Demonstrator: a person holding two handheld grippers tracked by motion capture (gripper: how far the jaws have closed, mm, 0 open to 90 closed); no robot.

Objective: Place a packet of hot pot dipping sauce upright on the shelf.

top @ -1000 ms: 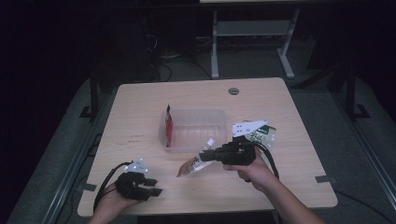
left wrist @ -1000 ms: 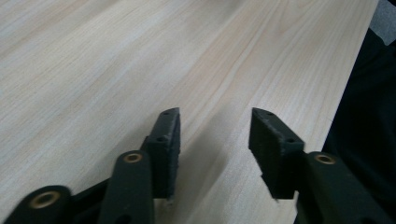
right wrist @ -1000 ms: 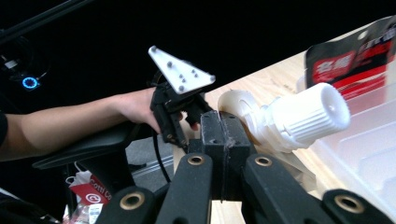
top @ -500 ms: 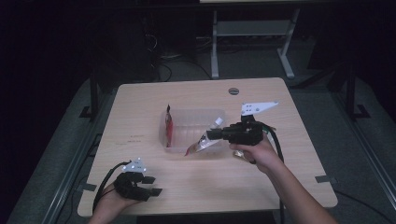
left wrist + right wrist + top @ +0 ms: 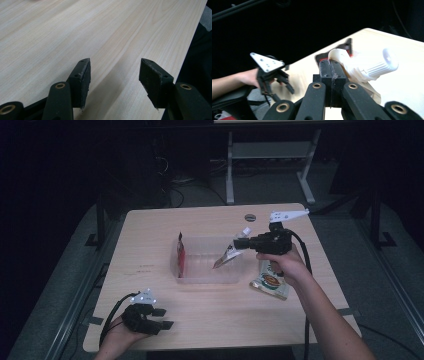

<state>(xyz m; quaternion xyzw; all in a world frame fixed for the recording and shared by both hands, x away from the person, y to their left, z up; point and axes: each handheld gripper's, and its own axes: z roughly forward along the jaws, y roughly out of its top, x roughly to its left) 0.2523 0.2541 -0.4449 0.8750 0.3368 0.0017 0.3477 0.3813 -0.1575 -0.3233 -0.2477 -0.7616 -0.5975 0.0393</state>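
Foil and soft plastic make up the thing I am carrying: a small spouted pouch with a white ribbed screw cap (image 5: 231, 254), hanging tilted from my right gripper (image 5: 242, 242) over the right end of the clear rectangular plastic bin (image 5: 200, 276). In the right gripper view the jaws are pressed fully together on the thin top seam just beside the white cap (image 5: 384, 61), so the hold is on flat film, not on the rigid spout.

I judge the pouch to be light and limp; its body droops below the jaws and would swing or fold with any quick move. The film looks smooth, so a pinch on the seam could slip if I jerk it. The stiff neck under the cap, or the sealed seam next to it, seems the safest place to grip, since the belly would only squash.

A red flat sachet (image 5: 180, 255) stands on edge against the bin's left wall. A second printed pouch (image 5: 270, 284) lies flat on the pale wooden bench (image 5: 320, 270) just right of the bin, below my right hand.

My left gripper (image 5: 161, 318) rests low near the bench's front edge, well left of the bin and apart from it; its jaws stand parted with nothing between them.
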